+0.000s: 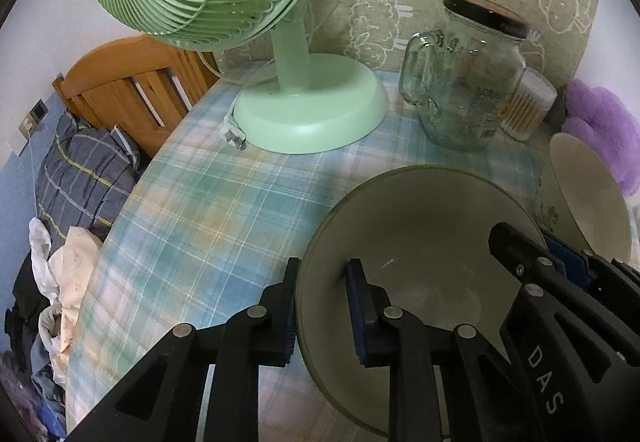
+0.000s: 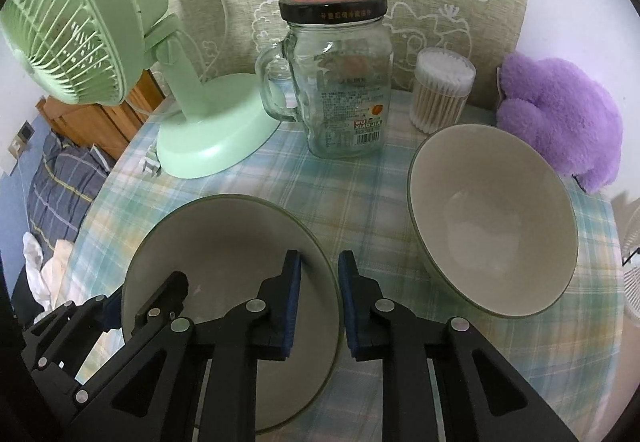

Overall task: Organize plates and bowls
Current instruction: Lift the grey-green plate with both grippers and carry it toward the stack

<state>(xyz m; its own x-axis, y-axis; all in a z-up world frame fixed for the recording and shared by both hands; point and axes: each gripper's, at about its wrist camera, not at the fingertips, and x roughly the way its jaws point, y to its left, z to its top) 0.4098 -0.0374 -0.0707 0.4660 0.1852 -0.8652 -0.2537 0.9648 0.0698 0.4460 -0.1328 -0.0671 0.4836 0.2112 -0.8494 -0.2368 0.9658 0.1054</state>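
A cream bowl with a dark green rim (image 1: 420, 242) (image 2: 224, 242) sits near me on the plaid tablecloth (image 1: 208, 209). My left gripper (image 1: 324, 314) is shut on its left rim, one pad inside the bowl and one outside. My right gripper (image 2: 320, 306) is shut on the same bowl's right rim. Each gripper shows in the other's view, the right gripper (image 1: 544, 248) at the far side and the left gripper (image 2: 136, 302) at the lower left. A second, deeper bowl (image 2: 492, 226) (image 1: 592, 201) stands apart to the right, empty.
Behind the bowls stand a green desk fan (image 1: 312, 109) (image 2: 208, 137), a lidded glass jar mug (image 2: 340, 89) (image 1: 468, 81), a tub of cotton swabs (image 2: 442, 89) and a purple plush (image 2: 560, 121). The table edge drops at the left to a bed with bedding (image 1: 84, 169).
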